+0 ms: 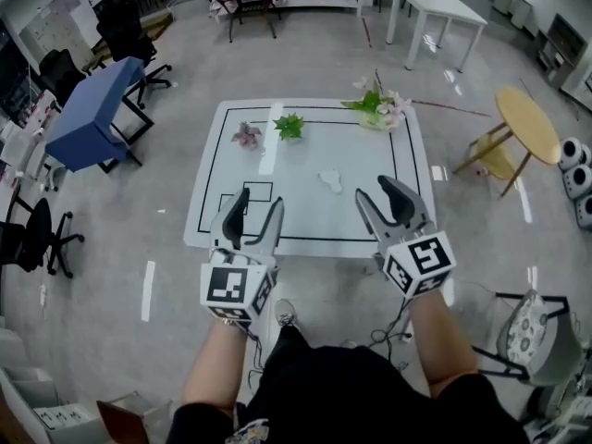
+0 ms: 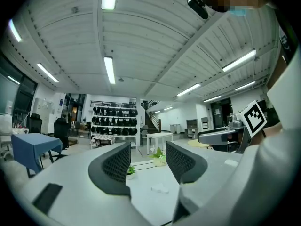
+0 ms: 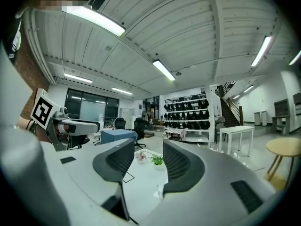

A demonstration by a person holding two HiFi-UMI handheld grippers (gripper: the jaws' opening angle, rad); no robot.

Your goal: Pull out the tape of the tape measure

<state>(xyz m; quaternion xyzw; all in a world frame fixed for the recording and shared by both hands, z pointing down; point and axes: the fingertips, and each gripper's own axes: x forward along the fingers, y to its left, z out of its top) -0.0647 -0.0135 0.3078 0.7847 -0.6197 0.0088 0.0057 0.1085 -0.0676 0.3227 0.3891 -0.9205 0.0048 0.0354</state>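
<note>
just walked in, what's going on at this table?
A person stands at the white rectangular table with a claw in each hand. The left claw and the right claw are both open and empty, held level over the table's near edge. A small white object, probably the tape measure, lies untouched mid-table ahead of them. No tape has been pulled out yet.

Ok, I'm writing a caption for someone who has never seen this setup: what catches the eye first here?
The left tongs and right tongs stand out first: both open and empty, held side by side over the near edge of the white table. Just beyond them lies a small white object, and a leafy flower arrangement sits at the table's far right corner.
</note>
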